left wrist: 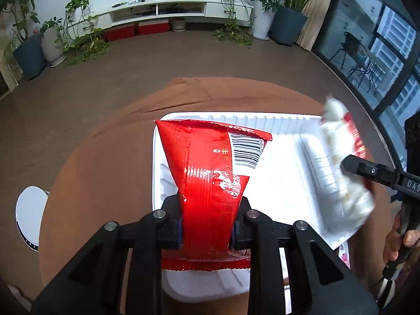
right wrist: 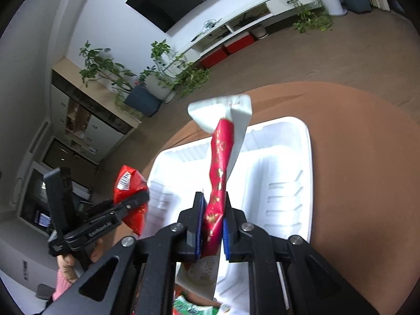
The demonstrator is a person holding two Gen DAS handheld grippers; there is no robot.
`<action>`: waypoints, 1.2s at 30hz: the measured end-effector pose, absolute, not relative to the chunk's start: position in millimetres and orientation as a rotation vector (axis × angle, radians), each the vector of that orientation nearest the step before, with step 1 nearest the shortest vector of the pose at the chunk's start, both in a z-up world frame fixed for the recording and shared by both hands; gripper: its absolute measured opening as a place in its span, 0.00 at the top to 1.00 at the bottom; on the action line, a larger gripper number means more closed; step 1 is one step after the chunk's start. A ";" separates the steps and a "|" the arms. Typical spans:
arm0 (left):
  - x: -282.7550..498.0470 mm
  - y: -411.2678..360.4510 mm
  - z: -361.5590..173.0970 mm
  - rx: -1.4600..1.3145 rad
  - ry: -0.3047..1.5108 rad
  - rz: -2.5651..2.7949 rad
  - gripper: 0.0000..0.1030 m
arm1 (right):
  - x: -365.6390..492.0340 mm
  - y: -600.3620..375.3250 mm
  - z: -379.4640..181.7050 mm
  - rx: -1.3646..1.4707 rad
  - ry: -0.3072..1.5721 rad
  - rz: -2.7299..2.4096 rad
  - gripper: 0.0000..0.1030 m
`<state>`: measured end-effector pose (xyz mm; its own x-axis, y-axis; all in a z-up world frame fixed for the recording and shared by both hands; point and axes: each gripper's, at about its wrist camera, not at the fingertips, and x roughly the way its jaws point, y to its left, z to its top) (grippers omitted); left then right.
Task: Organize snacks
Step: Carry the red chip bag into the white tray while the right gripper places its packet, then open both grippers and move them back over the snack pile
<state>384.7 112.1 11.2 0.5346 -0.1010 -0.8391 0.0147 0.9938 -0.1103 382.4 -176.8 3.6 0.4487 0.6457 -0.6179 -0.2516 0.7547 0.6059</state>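
Two snack packets are in hand, one per gripper, both held over a white foam tray (left wrist: 283, 183) that sits on a round table with a brown cloth (left wrist: 105, 157).

Left wrist view: left gripper (left wrist: 207, 232) is clamped on a red snack bag (left wrist: 207, 173); pads press the bag's lower part from both sides and the foil is pinched narrow there. The bag stands up from the jaws, its barcode panel at upper right and its crimped bottom edge hanging below the pads. It is over the left part of the tray. At the right edge the right gripper (left wrist: 349, 164) comes in from the side with a white-and-red packet (left wrist: 341, 162), motion-blurred, above the tray's right side. Part of a hand (left wrist: 399, 239) on its handle shows below.

Right wrist view: right gripper (right wrist: 213, 223) has its jaws nearly together on the white-and-red packet (right wrist: 220, 168), seen edge-on; blue pads touch it on both sides. The packet's far end fans out white above the tray (right wrist: 283, 162), which has ribbed compartments. To the left, the left gripper (right wrist: 143, 199) holds the red snack bag (right wrist: 130, 183) at the tray's left edge. A green wrapper (right wrist: 191, 308) shows at the bottom edge, partly hidden.
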 end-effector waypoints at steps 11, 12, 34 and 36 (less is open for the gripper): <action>394.4 121.6 -5.3 -0.107 0.978 -0.065 0.71 | 371.7 -172.3 14.8 0.340 0.907 0.549 0.59; 391.3 125.1 -5.5 -0.112 0.977 -0.065 0.66 | 370.3 -172.1 15.6 0.335 0.901 0.549 0.58; 284.8 130.0 46.8 -0.032 0.895 -0.066 0.50 | 297.0 -164.1 75.3 0.282 0.809 0.609 0.49; 261.6 133.0 49.2 -0.030 0.900 -0.070 0.50 | 281.0 -166.6 85.4 0.273 0.794 0.617 0.48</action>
